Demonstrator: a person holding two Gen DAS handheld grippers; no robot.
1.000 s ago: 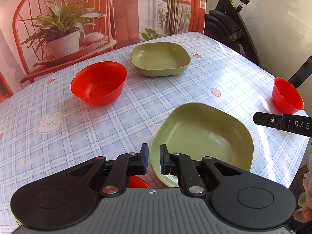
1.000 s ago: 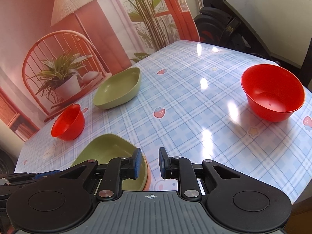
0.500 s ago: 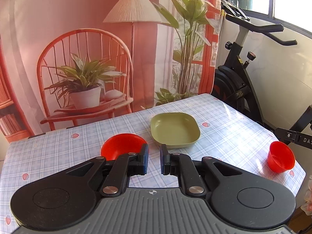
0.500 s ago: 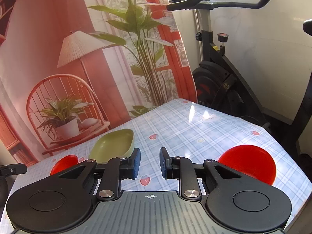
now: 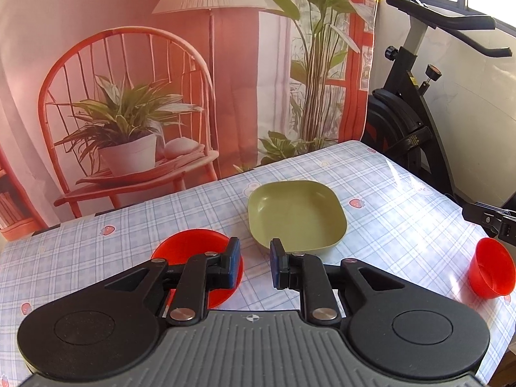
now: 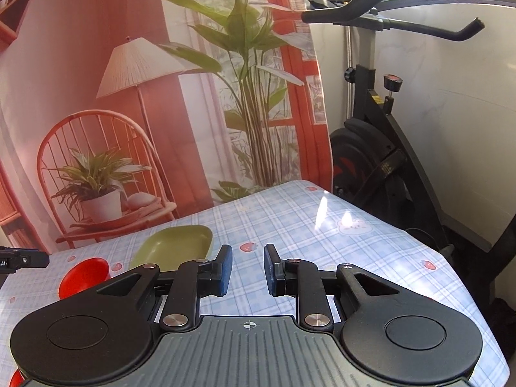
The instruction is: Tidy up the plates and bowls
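Your left gripper (image 5: 255, 266) jaws are opening, nothing between them. Right gripper (image 6: 247, 269) jaws sit slightly apart, empty. Green plate (image 5: 295, 216) sits mid-table (image 5: 80, 254); 1 red bowl (image 5: 190, 251) just left of it, another red bowl (image 5: 491, 272) near the right edge.

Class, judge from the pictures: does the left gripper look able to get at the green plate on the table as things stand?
Probably yes. The left gripper, its jaws opening with nothing between them, faces the green plate, and only bare tablecloth lies between; the red bowl sits off to one side.
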